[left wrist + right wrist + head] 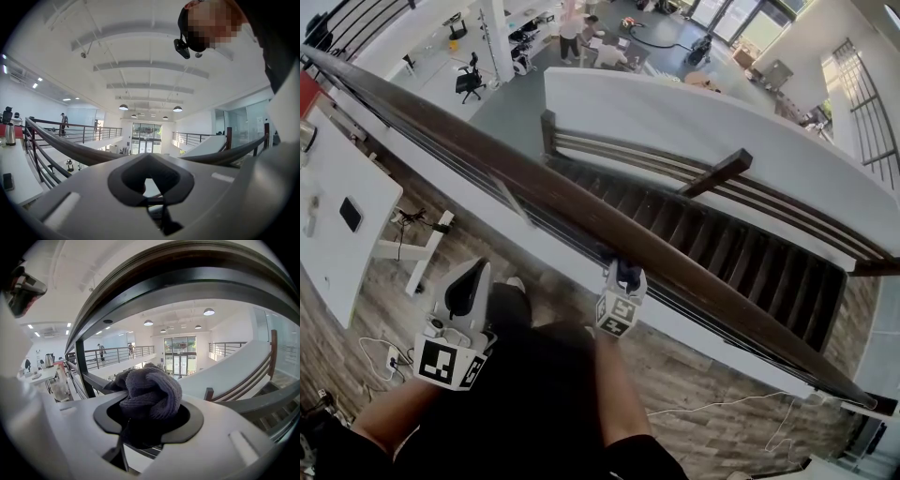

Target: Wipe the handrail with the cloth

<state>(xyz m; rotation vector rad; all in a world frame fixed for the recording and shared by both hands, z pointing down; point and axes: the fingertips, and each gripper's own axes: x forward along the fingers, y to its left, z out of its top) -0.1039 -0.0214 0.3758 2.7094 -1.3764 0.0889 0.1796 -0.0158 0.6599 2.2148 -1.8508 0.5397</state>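
The right gripper [625,277] pinches the grey cloth [150,390] up at the handrail's [534,178] near edge, seemingly to wipe it; the left gripper [474,277], jaws pressed together and empty, hangs aside

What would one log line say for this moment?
right tongs: shut on cloth, at handrail | left tongs: shut, empty, off handrail

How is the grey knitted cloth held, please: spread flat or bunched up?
Bunched up: the grey knitted cloth sits as a rounded wad clamped in the right tool, below the dark wooden handrail.
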